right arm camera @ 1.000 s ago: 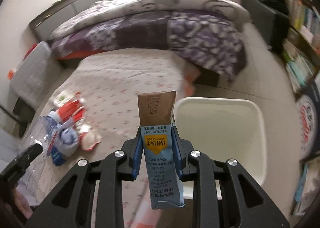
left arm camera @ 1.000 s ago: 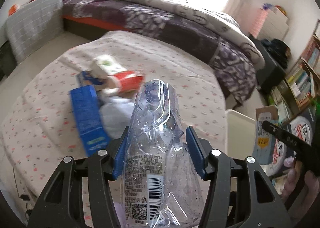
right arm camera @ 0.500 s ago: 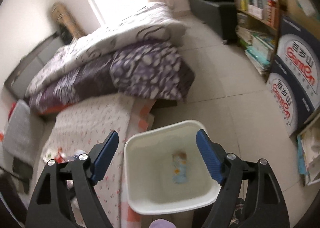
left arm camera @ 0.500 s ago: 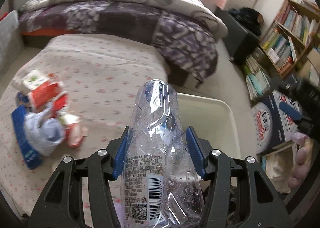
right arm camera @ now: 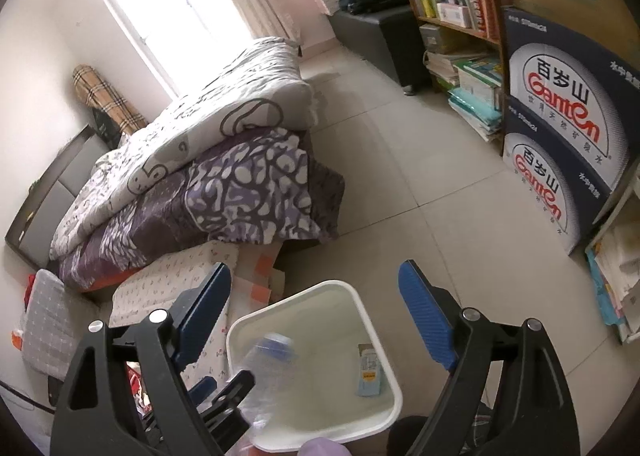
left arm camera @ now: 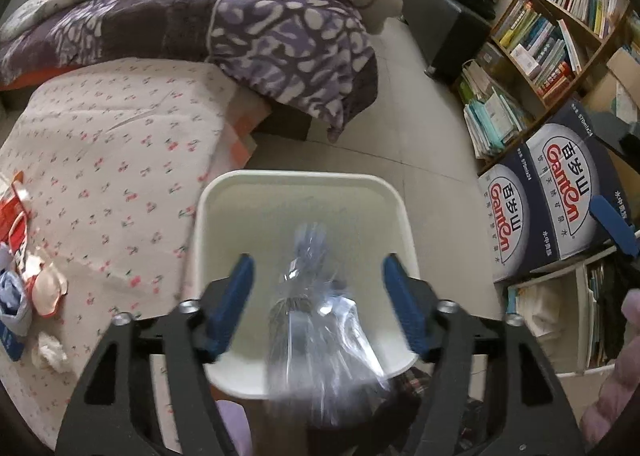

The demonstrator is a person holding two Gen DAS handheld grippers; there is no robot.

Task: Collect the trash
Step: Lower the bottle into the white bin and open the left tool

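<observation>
**Both grippers spread over the white bin**

Left gripper [left arm camera: 316,288] is held above the white bin [left arm camera: 224,192], its jaws having just opened; the blue pads [left arm camera: 234,292] stand clear of the crushed plastic bottle [left arm camera: 320,336], which is seen blurred between them over the bin's mouth. Right gripper [right arm camera: 316,316] is spread wide with nothing between its pads, pointed at the bin's far rim. A blue carton [right arm camera: 368,374] is seen lying inside the bin against its right wall. The bin's left edge is set close against the cherry-print mattress [left arm camera: 112,160], where the remaining trash [left arm camera: 24,276] is piled at the far left. Open tiled floor [right arm camera: 420,176] is left beyond the bin, bounded by the stacked water boxes [right arm camera: 560,128] and the bookshelf [left arm camera: 560,28].
</observation>
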